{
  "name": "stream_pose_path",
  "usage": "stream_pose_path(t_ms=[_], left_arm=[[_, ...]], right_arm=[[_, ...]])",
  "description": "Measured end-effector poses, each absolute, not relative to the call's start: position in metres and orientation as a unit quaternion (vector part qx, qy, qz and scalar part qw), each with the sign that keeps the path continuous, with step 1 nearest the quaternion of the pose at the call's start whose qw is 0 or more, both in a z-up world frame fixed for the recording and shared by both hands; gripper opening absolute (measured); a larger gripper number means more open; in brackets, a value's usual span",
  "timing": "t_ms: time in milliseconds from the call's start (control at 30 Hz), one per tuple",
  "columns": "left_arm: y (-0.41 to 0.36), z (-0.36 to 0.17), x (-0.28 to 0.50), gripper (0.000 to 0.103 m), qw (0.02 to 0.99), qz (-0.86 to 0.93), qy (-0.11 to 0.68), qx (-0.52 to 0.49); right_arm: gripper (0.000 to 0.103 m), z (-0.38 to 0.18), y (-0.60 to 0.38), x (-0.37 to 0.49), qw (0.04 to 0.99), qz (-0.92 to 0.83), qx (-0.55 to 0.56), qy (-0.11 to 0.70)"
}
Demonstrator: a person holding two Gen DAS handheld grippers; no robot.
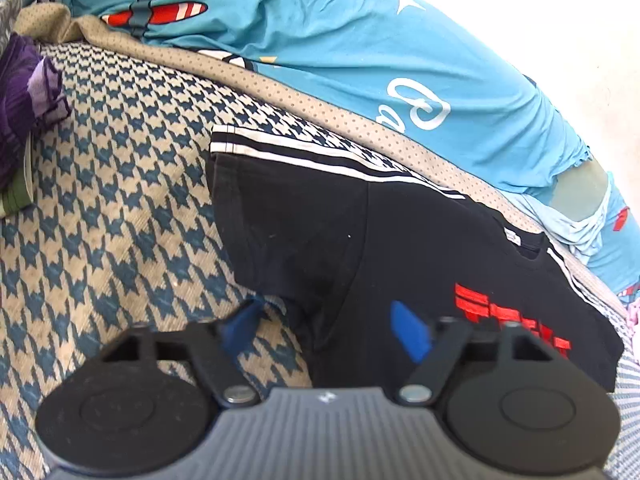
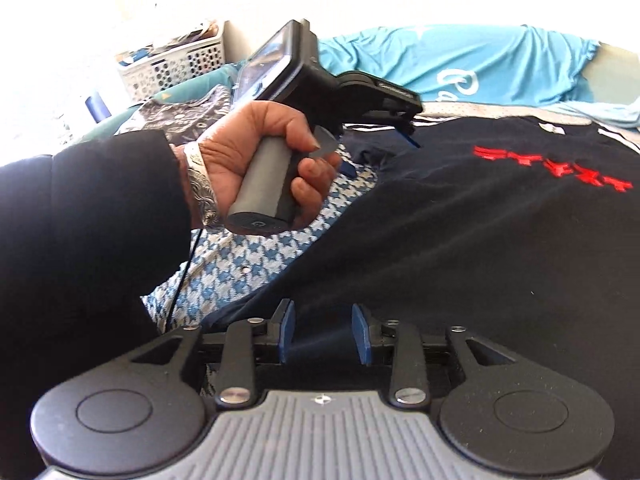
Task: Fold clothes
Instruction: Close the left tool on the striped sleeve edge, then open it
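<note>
Clothes lie spread across a surface covered in blue-and-cream houndstooth fabric (image 1: 120, 208); it looks like a bed, though I cannot be sure from these close, curved views. My task's thing, a black cotton T-shirt with white stripes along the shoulder and a red embroidered logo (image 1: 400, 248), lies flat on that cover, neck opening toward the far edge.

Through my left wrist camera, the left claw (image 1: 326, 326) stands about half open, its blue pads on either side of the T-shirt's near edge below the sleeve. One blue pad sits over the houndstooth cover, the other over the black cloth. The pads do not press together on anything I can see.

Through my right wrist camera, the right claw (image 2: 323, 334) is narrowly parted, low over the T-shirt's hem, with dark cloth showing in the gap; I cannot tell whether it pinches any. In that view a hand (image 2: 256, 156) in a dark sleeve, wearing a silver bracelet (image 2: 204, 182), grips the left tool's grey handle.

Behind the T-shirt lies a turquoise garment printed with white lettering and a red-and-white aeroplane (image 1: 320, 32), resting on a beige dotted cloth (image 1: 320, 108). A white plastic laundry basket (image 2: 176, 64) stands in the far background.
</note>
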State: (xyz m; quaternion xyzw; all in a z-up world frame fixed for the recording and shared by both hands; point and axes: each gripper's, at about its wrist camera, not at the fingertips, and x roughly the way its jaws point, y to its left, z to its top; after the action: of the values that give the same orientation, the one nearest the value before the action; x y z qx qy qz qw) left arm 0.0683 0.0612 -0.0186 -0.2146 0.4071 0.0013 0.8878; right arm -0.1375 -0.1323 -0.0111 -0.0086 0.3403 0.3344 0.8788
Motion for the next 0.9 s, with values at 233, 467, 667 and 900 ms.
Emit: stream_pose_path(t_ms=[233,467,667,900], left_arm=[[0.053,-0.018,0.072,0.009,0.899,0.027,0.403,-0.169],[0.045,-0.015,0.082,0.005,0.914,0.042,0.386,-0.114],[0.045,-0.016,0.096,0.005,0.921,0.056,0.377,-0.088],[0.034,-0.022,0.100,0.007,0.931,0.061,0.358,-0.032]], right_arm=[[0.031,-0.012,-0.139,-0.132,0.882,0.323,0.002,0.344],[0.031,-0.013,-0.140,-0.129,0.882,0.320,0.003,0.345],[0.032,-0.013,-0.140,-0.126,0.885,0.316,0.002,0.343],[0.033,-0.014,-0.138,-0.121,0.885,0.313,-0.002,0.346]])
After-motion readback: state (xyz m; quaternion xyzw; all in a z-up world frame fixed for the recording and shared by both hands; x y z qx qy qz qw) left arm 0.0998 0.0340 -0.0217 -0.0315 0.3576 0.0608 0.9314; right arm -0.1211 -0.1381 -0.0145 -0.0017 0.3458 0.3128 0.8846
